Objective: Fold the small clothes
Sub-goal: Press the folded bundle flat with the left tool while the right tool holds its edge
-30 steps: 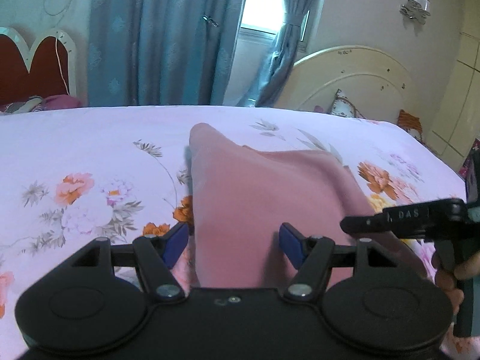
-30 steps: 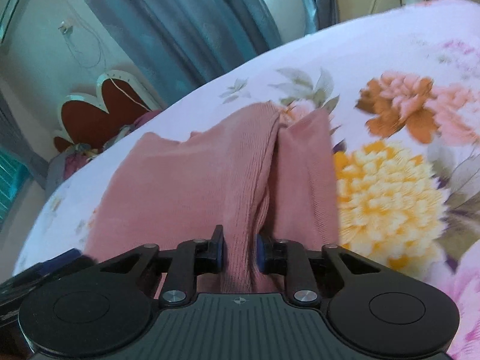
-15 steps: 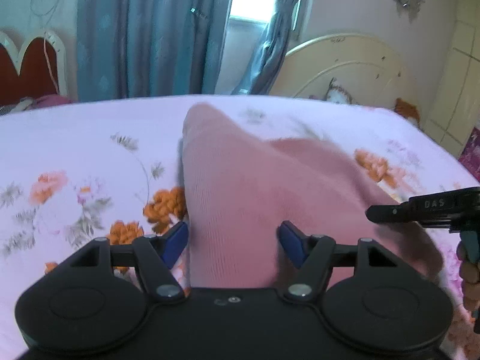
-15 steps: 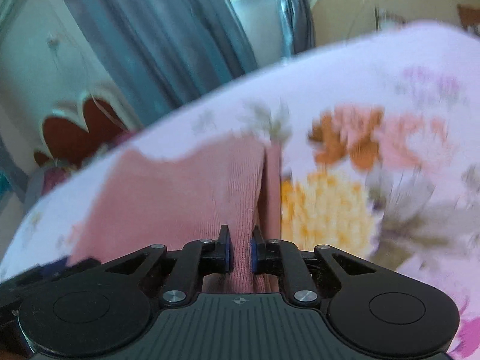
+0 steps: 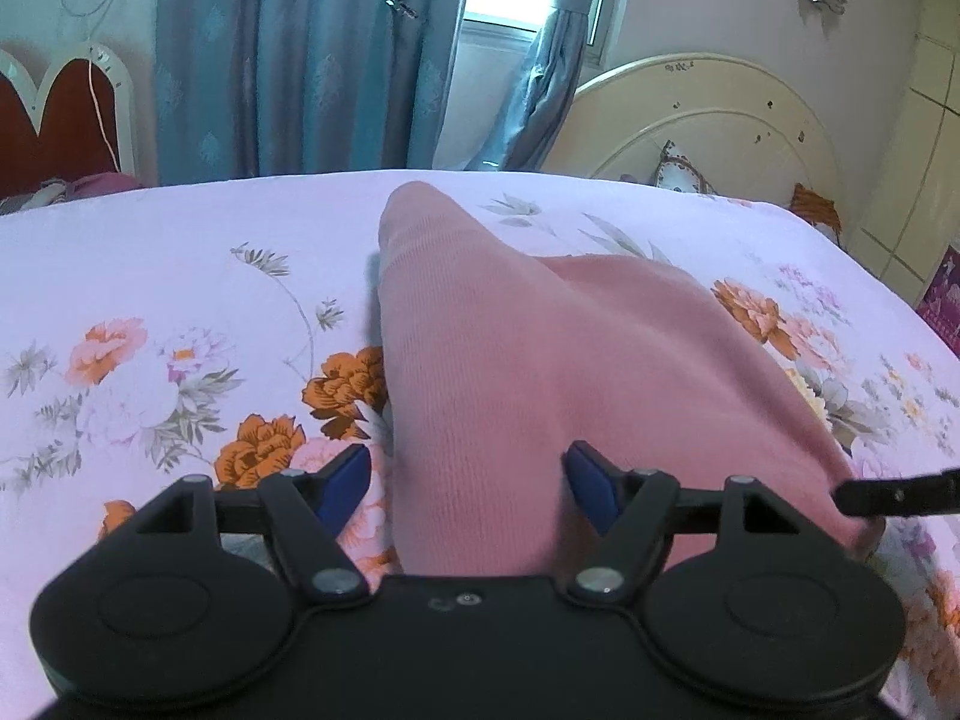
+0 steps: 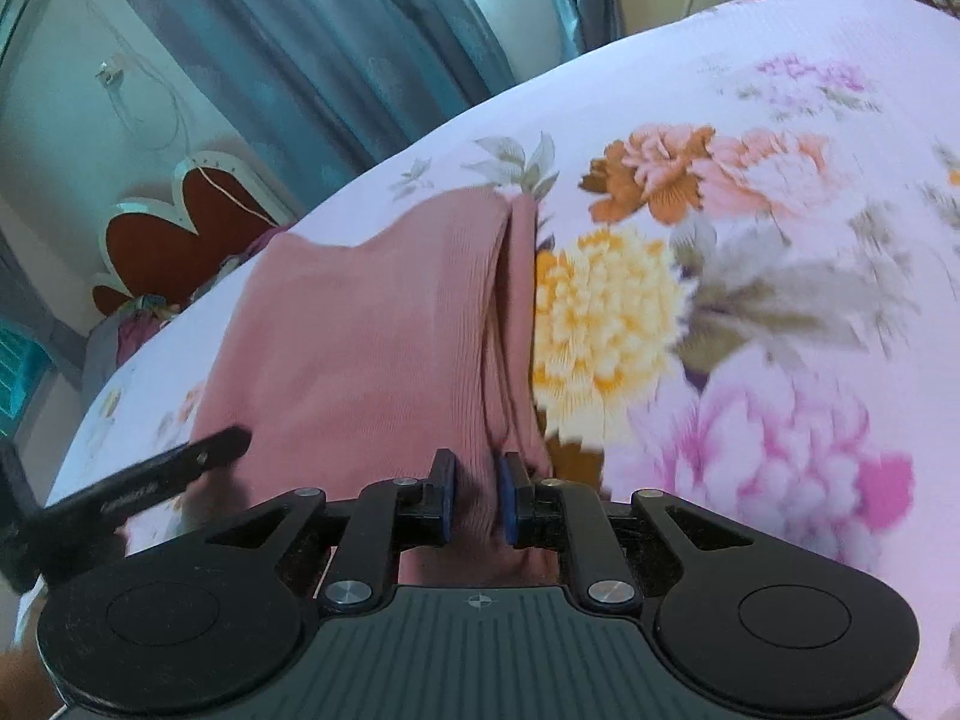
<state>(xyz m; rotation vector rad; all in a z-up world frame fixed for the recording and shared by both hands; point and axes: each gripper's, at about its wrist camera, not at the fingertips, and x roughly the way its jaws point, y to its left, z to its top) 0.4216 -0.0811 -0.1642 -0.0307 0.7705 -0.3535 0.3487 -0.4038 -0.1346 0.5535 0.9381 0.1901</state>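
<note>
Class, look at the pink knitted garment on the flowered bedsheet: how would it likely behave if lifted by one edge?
The pink garment is probably floppy: it bunches into a narrow pleat between the right claw. It looks light, a thin ribbed knit draping over the flowered bedsheet. It seems unlikely to slip, since the knit looks textured.

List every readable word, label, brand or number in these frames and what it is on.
No text reads clearly.
Pale lettering on a finger of the left claw, whose jaws have just been opening with the pink garment between them: too blurred to read.
Purple print at the left wrist view's right edge: too small.
</note>
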